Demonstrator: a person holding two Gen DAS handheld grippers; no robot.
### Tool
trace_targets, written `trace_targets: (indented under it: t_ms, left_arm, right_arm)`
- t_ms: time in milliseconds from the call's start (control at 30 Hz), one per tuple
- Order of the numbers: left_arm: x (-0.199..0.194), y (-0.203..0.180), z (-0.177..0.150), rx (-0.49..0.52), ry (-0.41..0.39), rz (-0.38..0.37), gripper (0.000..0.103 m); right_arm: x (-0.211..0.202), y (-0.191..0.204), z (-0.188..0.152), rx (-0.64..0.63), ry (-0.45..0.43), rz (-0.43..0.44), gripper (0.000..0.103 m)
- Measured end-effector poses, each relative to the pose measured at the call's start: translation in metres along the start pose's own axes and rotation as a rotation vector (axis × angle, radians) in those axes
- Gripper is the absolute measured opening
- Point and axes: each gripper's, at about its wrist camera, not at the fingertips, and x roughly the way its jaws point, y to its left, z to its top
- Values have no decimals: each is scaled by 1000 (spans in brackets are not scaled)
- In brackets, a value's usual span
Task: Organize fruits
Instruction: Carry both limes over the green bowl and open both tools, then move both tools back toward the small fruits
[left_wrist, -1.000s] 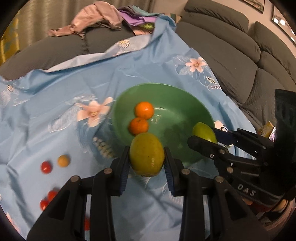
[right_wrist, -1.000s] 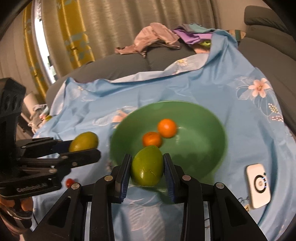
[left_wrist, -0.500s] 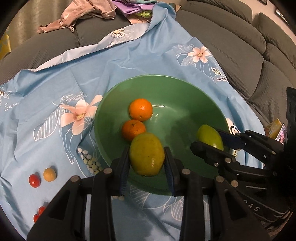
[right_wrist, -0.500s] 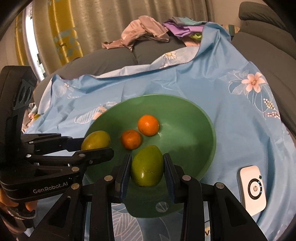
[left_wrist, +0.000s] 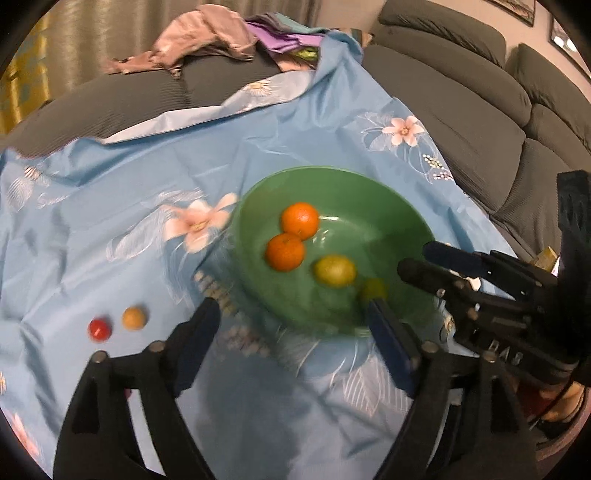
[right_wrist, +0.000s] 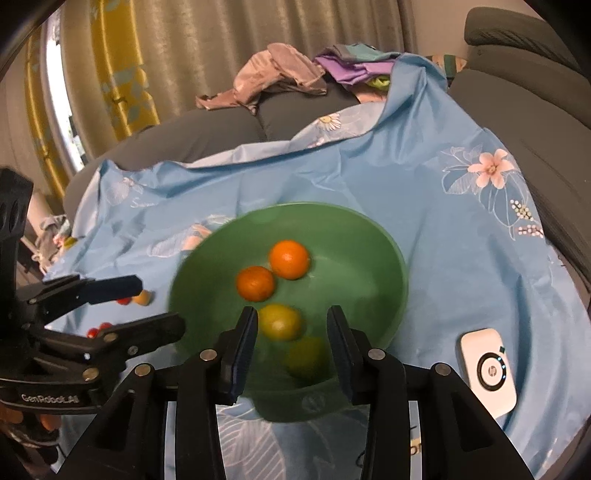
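A green bowl on the blue flowered cloth holds two oranges, a yellow-green fruit and a blurred green fruit. My left gripper is open and empty at the bowl's near rim. My right gripper is open and empty over the bowl's near side; it also shows in the left wrist view. The left gripper also shows in the right wrist view.
Small red and orange tomatoes lie on the cloth left of the bowl. A white device lies right of the bowl. Grey sofa cushions and a clothes pile are behind.
Both grippers opened and let go of their fruits, which now lie in the bowl. Both grippers pulled back and up from the bowl.
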Motion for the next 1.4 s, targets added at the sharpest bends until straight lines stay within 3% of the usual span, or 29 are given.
trace_targets:
  t_ms: [100, 200, 467, 600, 867, 1300, 1400]
  left_arm:
    - [-16, 14, -21, -51, 10, 30, 88]
    - [-29, 28, -48, -94, 30, 93, 98]
    - [-76, 83, -118, -231, 57, 245, 98]
    - [-100, 107, -146, -323, 35, 245, 98]
    - [-117, 115, -170, -384, 7, 227, 97]
    - [-102, 125, -168, -405, 15, 180, 91]
    - [-93, 126, -160, -389, 13, 167, 80]
  right_arm:
    - [-3, 12, -6, -19, 10, 31, 40]
    - [-4, 27, -15, -47, 32, 66, 40]
    - [-4, 72, -35, -147, 88, 140, 40]
    - [0, 91, -42, -186, 121, 179, 40]
    - [8, 123, -54, -250, 179, 227, 40]
    - [19, 141, -60, -291, 208, 236, 40]
    - [25, 143, -60, -289, 214, 242, 40]
